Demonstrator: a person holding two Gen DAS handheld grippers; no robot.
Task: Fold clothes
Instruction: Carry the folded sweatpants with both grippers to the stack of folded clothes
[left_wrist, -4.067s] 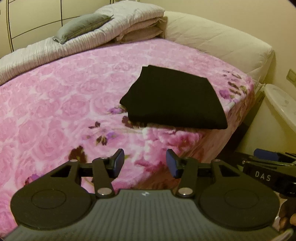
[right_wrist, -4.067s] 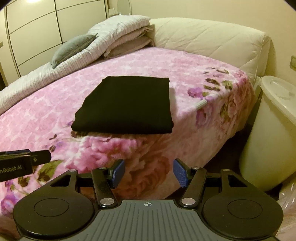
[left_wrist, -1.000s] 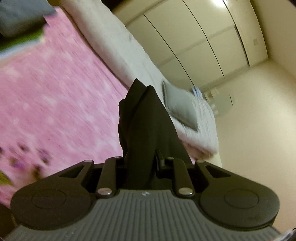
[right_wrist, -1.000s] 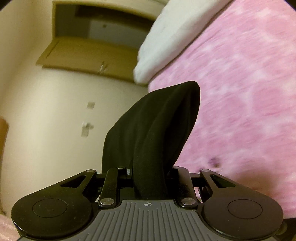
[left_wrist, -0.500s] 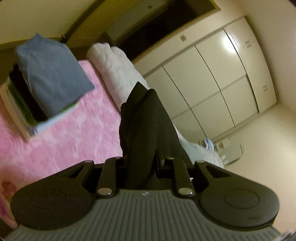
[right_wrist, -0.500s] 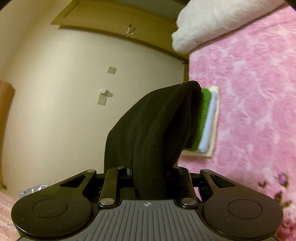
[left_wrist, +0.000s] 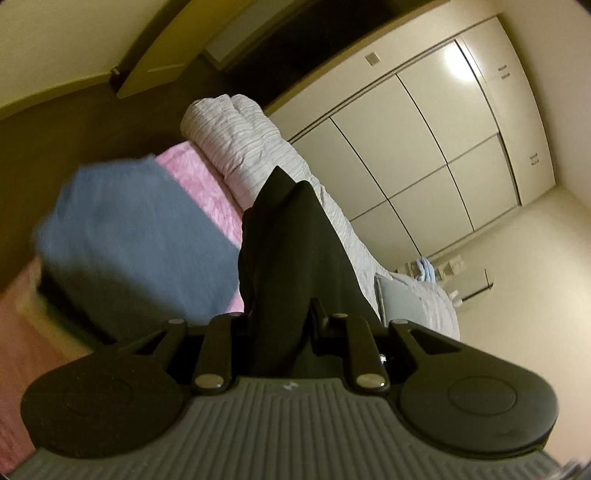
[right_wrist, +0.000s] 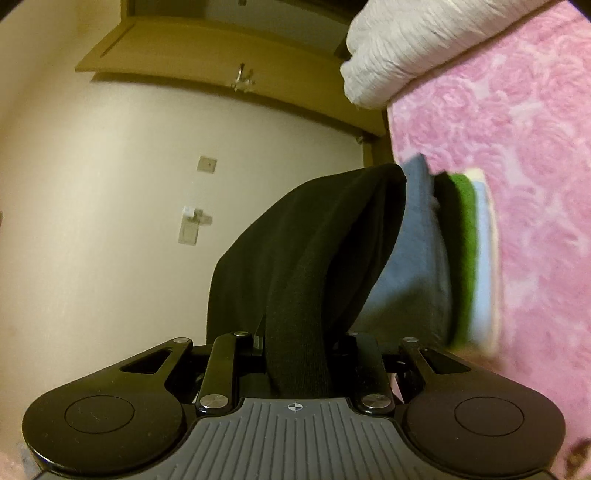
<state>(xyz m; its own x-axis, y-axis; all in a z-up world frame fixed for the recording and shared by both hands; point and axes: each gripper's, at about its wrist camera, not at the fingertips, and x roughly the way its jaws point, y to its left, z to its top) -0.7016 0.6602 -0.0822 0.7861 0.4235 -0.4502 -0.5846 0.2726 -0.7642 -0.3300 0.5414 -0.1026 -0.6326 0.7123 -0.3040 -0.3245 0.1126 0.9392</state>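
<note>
Centrally in the left wrist view, the left gripper (left_wrist: 280, 328) has its jaws clamped on a folded black garment (left_wrist: 291, 251) that rises out of them toward mid-frame. To its left lies a blurred stack of folded clothes (left_wrist: 133, 236) topped by a blue piece, resting on the pink blanket (left_wrist: 207, 184); a rolled striped quilt (left_wrist: 240, 129) sits above, and pale wardrobe doors (left_wrist: 424, 147) fill the upper right. In the right wrist view, the right gripper (right_wrist: 299, 339) is likewise clamped on the black garment (right_wrist: 314, 240), which arches up at centre frame. Just right of it the same stack (right_wrist: 454, 251) shows blue, black, green and pale layers edge-on against the pink blanket (right_wrist: 517, 129).
</note>
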